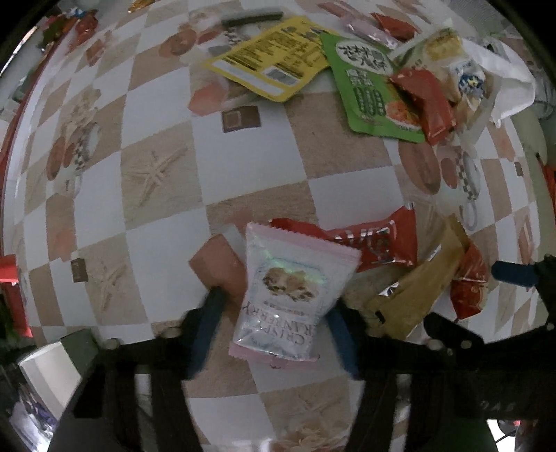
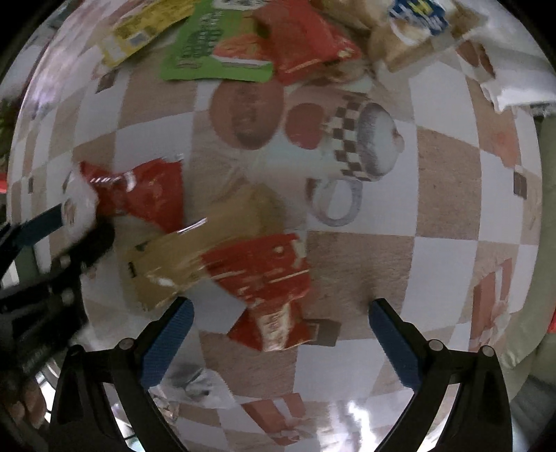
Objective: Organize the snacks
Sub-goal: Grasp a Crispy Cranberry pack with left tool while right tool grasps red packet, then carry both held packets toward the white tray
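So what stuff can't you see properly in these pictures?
- Pink-and-white cranberry packet, left wrist view: bottom words blurred; whether the left gripper pads press it is unclear.
- Tan packet, right wrist view: motion blur hides its label.
- Red packet between the open right gripper fingers: print smeared.
- Blue-and-white bag: cut off by the top edge.

Occlusions and blur, both wrist views

I'm seeing the pink-edged packet (image 1: 295, 295) covering the left gripper (image 1: 278, 306) pads where they meet it, so contact is reading unclear; its print is smearing, and it's hiding part of the red packet (image 1: 375, 240) behind. In the right wrist view the tan packet (image 2: 194, 250) and red pouch (image 2: 267, 288) are motion-blurred, labels unreadable, and the far pile (image 2: 312, 38) is running off the top edge.
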A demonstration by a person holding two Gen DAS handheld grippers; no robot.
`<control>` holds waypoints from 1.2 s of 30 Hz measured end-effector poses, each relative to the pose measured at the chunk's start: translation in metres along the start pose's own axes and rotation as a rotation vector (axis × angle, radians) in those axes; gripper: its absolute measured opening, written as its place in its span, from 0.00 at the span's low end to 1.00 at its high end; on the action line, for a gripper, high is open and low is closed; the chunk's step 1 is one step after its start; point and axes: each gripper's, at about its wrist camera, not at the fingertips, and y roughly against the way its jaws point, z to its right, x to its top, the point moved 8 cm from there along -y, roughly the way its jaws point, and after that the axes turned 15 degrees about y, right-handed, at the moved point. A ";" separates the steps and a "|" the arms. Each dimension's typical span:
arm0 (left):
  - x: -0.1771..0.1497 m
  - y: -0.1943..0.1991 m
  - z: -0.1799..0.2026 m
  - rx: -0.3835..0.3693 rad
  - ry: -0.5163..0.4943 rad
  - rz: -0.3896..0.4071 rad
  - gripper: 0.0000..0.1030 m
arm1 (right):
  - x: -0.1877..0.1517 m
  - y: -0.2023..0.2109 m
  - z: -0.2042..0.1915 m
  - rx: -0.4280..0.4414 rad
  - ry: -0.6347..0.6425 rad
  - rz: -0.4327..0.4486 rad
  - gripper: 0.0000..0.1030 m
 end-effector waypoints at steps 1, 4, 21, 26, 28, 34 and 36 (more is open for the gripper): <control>0.001 0.002 -0.004 0.002 0.005 0.002 0.43 | -0.007 0.004 0.002 -0.009 0.022 0.003 0.90; -0.003 0.002 -0.015 0.004 0.033 -0.004 0.42 | -0.011 0.007 -0.005 -0.052 0.067 0.020 0.68; -0.144 -0.006 -0.050 0.028 0.086 -0.062 0.42 | -0.108 -0.004 -0.020 0.012 0.034 -0.016 0.45; -0.143 -0.009 -0.045 0.041 0.077 -0.062 0.45 | -0.095 -0.008 -0.027 -0.024 0.042 -0.031 0.56; -0.140 -0.009 -0.044 0.035 0.076 -0.061 0.43 | -0.088 -0.006 -0.033 -0.050 0.068 -0.026 0.54; -0.132 -0.008 -0.041 0.014 0.079 -0.068 0.42 | -0.100 0.004 -0.037 0.041 -0.005 -0.006 0.27; -0.134 -0.003 -0.040 0.000 0.077 -0.061 0.42 | -0.107 0.006 -0.036 0.077 -0.028 0.008 0.27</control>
